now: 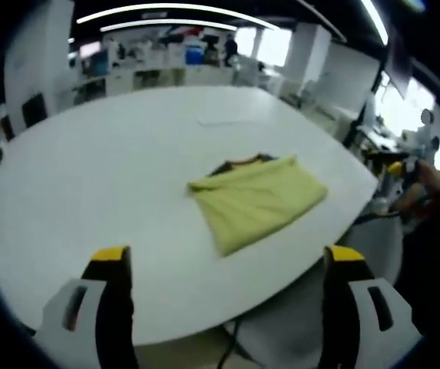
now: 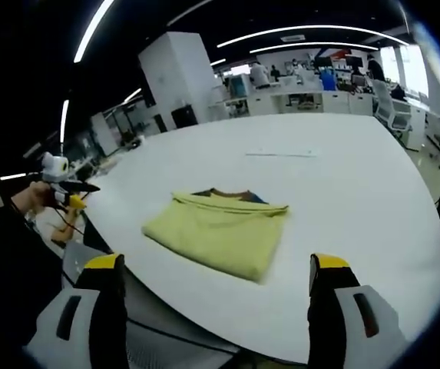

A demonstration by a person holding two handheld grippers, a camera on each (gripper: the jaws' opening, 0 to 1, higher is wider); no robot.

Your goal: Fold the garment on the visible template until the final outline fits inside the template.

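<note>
A yellow garment point(image 1: 258, 200) point(image 2: 216, 231) lies folded into a rough rectangle on the white table point(image 1: 112, 169) point(image 2: 358, 184). A dark template point(image 1: 243, 163) point(image 2: 231, 194) peeks out from under its far edge. My left gripper point(image 1: 227, 255) hovers off the table's near edge, open, with nothing between its yellow-tipped jaws. My right gripper point(image 2: 216, 263) is held back from the opposite side of the garment, also open and empty. Each gripper appears small in the other's view, held by a hand: the right gripper point(image 1: 400, 173) and the left gripper point(image 2: 62, 184).
A thin pale strip point(image 1: 227, 121) point(image 2: 281, 154) lies flat on the table beyond the garment. Desks, chairs and people stand in the office behind. A cable point(image 1: 231, 342) hangs below the table's near edge.
</note>
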